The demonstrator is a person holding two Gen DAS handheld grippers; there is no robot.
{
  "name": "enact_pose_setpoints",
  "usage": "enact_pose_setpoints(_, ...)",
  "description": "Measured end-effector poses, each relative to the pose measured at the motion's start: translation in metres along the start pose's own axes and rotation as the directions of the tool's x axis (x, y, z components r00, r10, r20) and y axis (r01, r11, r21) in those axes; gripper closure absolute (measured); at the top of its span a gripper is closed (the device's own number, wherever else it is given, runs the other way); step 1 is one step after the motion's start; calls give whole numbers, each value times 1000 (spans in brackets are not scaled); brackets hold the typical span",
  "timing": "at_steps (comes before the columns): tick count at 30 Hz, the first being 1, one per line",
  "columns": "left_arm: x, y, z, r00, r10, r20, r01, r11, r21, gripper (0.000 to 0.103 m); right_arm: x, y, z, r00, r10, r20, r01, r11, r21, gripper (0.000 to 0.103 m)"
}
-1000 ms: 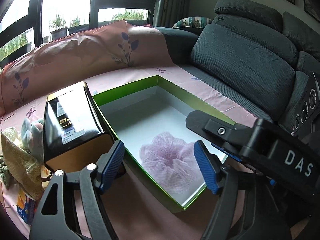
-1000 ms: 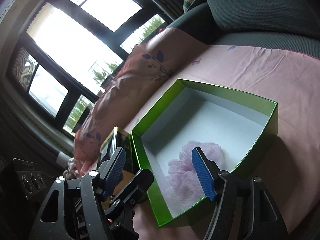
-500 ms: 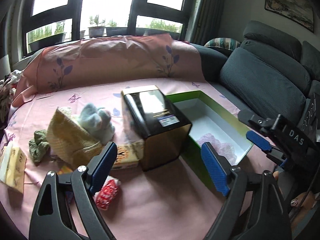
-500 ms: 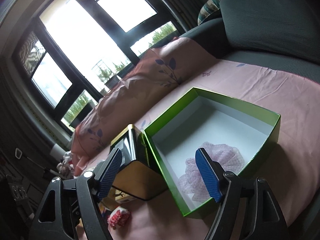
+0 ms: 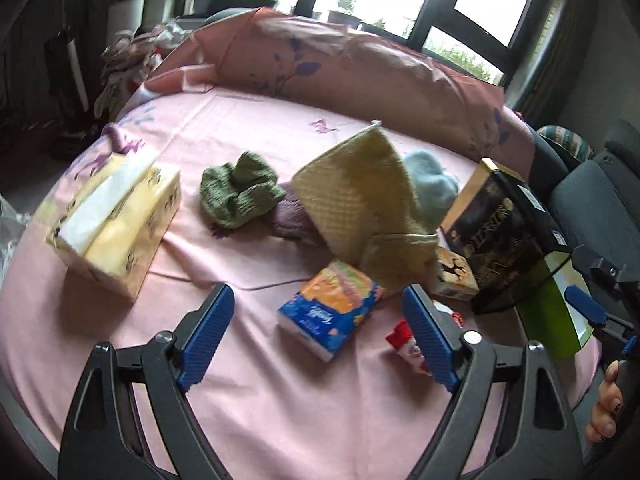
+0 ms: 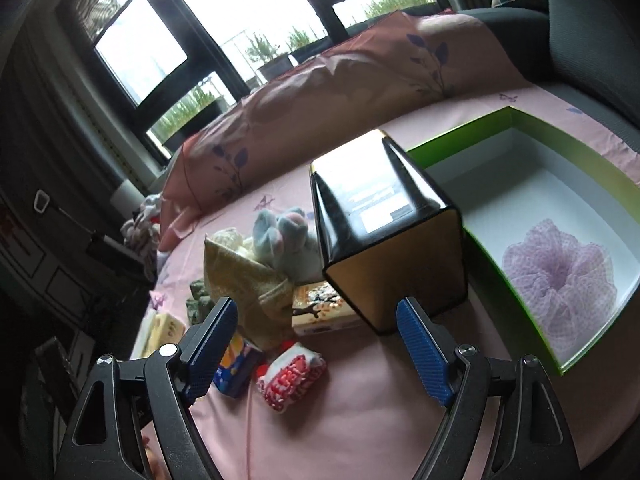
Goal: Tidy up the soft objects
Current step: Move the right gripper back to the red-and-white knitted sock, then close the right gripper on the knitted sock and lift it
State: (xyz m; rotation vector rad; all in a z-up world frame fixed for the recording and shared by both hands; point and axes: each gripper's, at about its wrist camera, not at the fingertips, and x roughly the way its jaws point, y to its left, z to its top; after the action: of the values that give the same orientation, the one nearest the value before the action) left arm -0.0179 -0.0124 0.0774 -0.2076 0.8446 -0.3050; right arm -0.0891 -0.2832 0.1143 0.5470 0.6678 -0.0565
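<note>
Both tongs stand wide and hold nothing. Left tongs (image 5: 318, 332): jaws spread, the blue tissue pack (image 5: 329, 314) lies on the sheet between them, untouched. Right tongs (image 6: 316, 344): jaws opening, with only the sheet and the small packs beyond the gap.

Pink sheet (image 5: 248, 132): covers the whole bed; its near and left edges fall away into dark floor, and open sheet lies left and in front of the clutter. A pink leaf-print cushion (image 6: 340, 84) bounds the far edge under the windows.

Green box (image 6: 560, 152): open top, white inside, near corner cut off by the picture's right edge; most of its floor is bare. In the left wrist view only one green corner (image 5: 552, 312) shows.

Black-and-gold box (image 6: 384, 236): stands just beside the green box's left wall and hides part of that wall.

Yellow tissue box (image 5: 116, 216): blurred, well apart at the left.

Tan cloth bag (image 5: 368, 200): tilted, covers part of the light blue plush toy (image 6: 284, 236) and of a purple knit piece (image 5: 290, 220).

Purple mesh pouf (image 6: 560, 276): lies in the near right corner of the green box.

Green knit item (image 5: 238, 190): lies on open sheet, left of the bag.

Red-and-white pack (image 6: 292, 376): partly behind the left tongs' right finger.

Fingertips (image 5: 606, 404): cut off at the right edge.
</note>
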Motion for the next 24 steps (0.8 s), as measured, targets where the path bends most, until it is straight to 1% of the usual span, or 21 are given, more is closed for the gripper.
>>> enact_pose_setpoints(3,10,28,-2,998,-26,-59,19,994,-111,18,23,10,-7,997,7,-71,-8,1000,-13,20)
enact_pose_setpoints(4,10,34,-2,998,-25,-58,17,991,-135,18,30,14,-10,996,6,-91,-8,1000,-21,20)
enact_pose_setpoints(6,8,40,-2,999,2,-44,-9,985,-170,18,41,24,-16,992,5,-123,-9,999,-32,20)
enact_pose_setpoints(8,9,44,-2,999,0,-46,-9,982,-191,18,49,30,-22,988,44,-148,-48,999,-20,20)
enact_pose_setpoints(10,12,47,-3,997,-35,-74,20,979,-205,18,56,36,-27,980,93,-178,-96,995,-11,20)
enact_pose_setpoints(11,13,50,-3,995,-52,-81,33,975,-220,18,60,38,-29,977,98,-188,-102,995,-12,20)
enact_pose_setpoints(12,13,52,-4,995,-62,-82,42,972,-233,18,63,40,-32,977,82,-195,-87,996,-17,20)
enact_pose_setpoints(14,11,52,-3,995,-61,-74,42,972,-231,18,72,44,-35,979,16,-201,-24,999,-38,20)
enact_pose_setpoints(15,9,51,-2,997,-50,-64,35,975,-220,19,76,44,-37,979,-13,-205,3,999,-48,20)
enact_pose_setpoints(17,4,49,-2,999,-16,-40,8,981,-193,19,83,44,-40,974,-39,-223,27,998,-53,22)
enact_pose_setpoints(19,0,47,-2,1000,2,-19,-6,986,-169,19,89,42,-42,969,-45,-245,34,998,-50,26)
enact_pose_setpoints(20,-1,46,-2,1000,5,-11,-7,987,-162,19,92,42,-43,966,-55,-253,44,998,-50,30)
enact_pose_setpoints(22,-4,46,-1,1000,2,3,-2,988,-155,19,97,41,-46,962,-98,-256,85,995,-59,34)
enact_pose_setpoints(24,-5,46,-2,1000,2,8,-1,988,-153,19,100,40,-46,957,-136,-255,122,990,-71,44)
